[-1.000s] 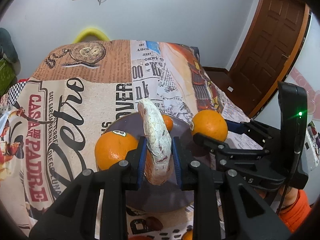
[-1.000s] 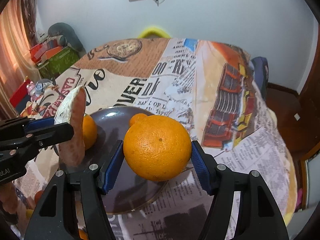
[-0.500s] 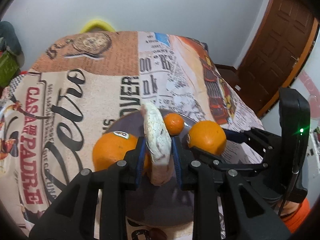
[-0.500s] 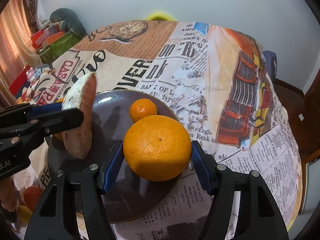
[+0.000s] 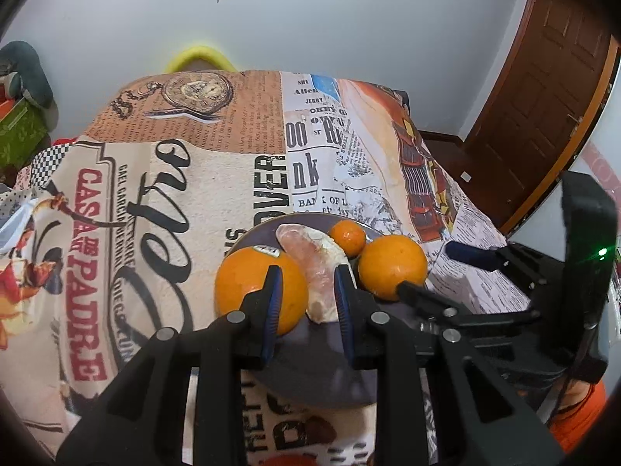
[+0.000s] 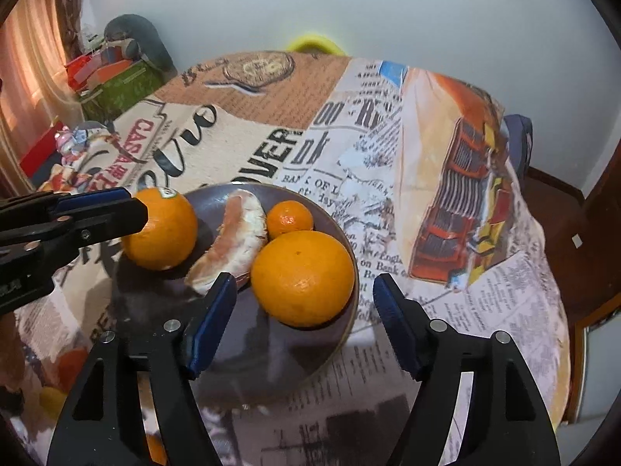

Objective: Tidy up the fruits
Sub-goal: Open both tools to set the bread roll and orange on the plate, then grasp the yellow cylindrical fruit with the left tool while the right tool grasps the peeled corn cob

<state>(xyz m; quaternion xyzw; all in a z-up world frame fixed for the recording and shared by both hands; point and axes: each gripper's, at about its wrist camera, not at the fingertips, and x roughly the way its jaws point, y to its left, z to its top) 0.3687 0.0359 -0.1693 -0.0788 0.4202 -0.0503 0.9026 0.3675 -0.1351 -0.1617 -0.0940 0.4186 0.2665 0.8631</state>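
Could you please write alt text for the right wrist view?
The open right gripper frames a large orange resting on a dark plate, beside a peeled pomelo wedge, a small mandarin and a stickered orange.

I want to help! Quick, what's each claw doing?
Left claw: open, empty, the pomelo slice lying on the plate.
Right claw: open, empty, the big orange resting on the plate.

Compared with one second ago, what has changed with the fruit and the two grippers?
Both grippers let go. The right gripper opened, leaving the large round orange on the dark round plate. The left gripper released the pale peeled pomelo wedge, now lying flat. The stickered orange and small mandarin stayed put.
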